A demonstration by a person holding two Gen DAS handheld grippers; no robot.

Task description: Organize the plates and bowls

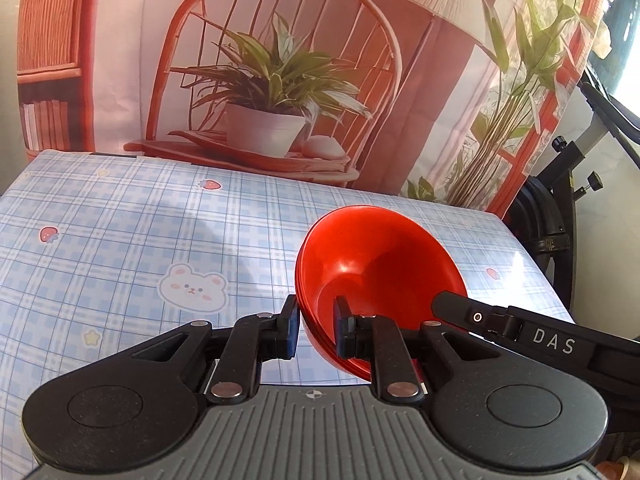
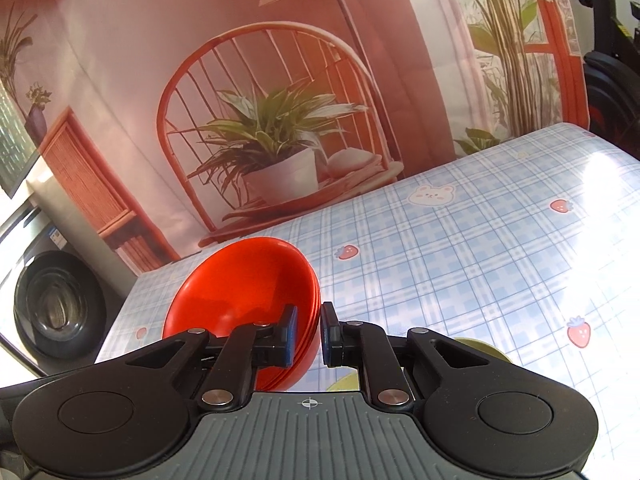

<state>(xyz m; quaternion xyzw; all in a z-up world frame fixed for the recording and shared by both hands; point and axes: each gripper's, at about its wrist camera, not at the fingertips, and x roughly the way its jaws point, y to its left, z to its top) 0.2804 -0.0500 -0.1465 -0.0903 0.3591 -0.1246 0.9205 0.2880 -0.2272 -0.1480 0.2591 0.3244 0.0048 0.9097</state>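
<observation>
A stack of red bowls (image 1: pixel 380 272) is held tilted above the checked tablecloth (image 1: pixel 120 240). My left gripper (image 1: pixel 316 326) is shut on the stack's left rim, one finger outside, one inside. My right gripper (image 2: pixel 306 334) is shut on the opposite rim of the same red bowls (image 2: pixel 244 284). The right gripper's finger also shows in the left wrist view (image 1: pixel 472 316), reaching in from the right. A yellow-green dish (image 2: pixel 480 346) shows partly under my right gripper, mostly hidden.
The table (image 2: pixel 460 248) carries a blue checked cloth with bears and strawberries. A printed backdrop (image 1: pixel 260 80) hangs behind its far edge. A washing machine (image 2: pixel 48 304) stands left of the table. Exercise equipment (image 1: pixel 568 184) stands right.
</observation>
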